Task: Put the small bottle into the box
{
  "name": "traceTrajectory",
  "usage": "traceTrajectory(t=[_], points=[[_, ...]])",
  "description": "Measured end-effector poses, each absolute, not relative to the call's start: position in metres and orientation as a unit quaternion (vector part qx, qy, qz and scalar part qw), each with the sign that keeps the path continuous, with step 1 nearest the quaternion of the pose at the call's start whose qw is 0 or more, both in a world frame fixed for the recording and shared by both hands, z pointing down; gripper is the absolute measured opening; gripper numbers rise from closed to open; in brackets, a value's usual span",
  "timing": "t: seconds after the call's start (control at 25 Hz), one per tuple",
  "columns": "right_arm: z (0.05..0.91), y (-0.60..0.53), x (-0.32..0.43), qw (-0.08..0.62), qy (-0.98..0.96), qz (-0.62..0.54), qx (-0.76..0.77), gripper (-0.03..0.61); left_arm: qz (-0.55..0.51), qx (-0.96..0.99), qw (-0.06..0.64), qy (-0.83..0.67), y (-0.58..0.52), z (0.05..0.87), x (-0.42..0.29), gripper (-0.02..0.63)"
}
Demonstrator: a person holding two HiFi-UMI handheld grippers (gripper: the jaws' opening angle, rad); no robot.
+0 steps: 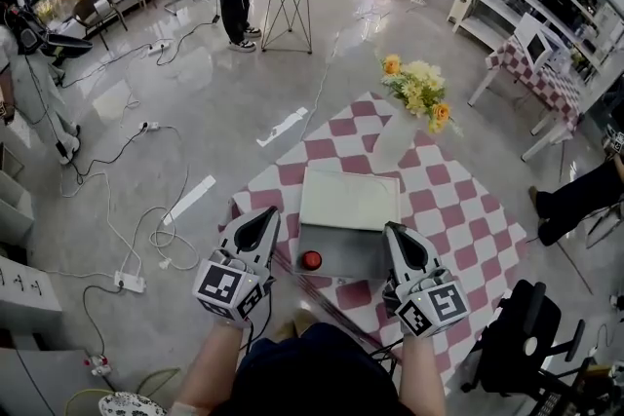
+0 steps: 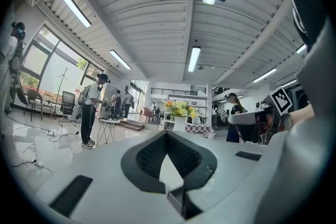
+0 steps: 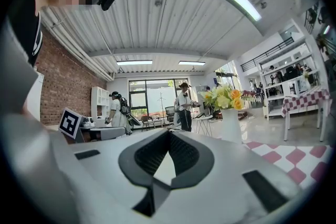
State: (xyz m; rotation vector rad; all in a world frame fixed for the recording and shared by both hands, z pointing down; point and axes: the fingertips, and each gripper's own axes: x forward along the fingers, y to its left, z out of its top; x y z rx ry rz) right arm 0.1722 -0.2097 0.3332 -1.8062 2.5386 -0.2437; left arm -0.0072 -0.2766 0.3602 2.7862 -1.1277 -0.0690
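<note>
Head view, looking down on the checked counter (image 1: 468, 209). The pale box (image 1: 349, 200) stands at centre. A small red round spot, judged to be the cap of the small bottle (image 1: 311, 259), shows against the grey near face of the box. Whether the bottle is already inside an open box or stands on the counter just in front of it cannot be told. Seen end-on from above, its long axis is judged upright.

The left gripper (image 1: 263, 215) and the right gripper (image 1: 394, 231) flank the box, held level and pointing away from the person. The fingers of each are clenched tip to tip on nothing. The bottle lies between the two, nearer the left gripper. It is inboard of the left fingers, below them and back toward the person. Neither gripper view shows it.
</note>
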Motion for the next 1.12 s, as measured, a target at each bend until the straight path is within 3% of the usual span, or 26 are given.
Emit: traceTrajectory(t=[1.12], points=[[0.3337, -0.2179, 0.1712, 0.008, 0.81, -0.08, -0.581, 0.003, -0.024, 0.923, 0.077, -0.376, -0.2843, 0.3629, -0.0116, 0.002]])
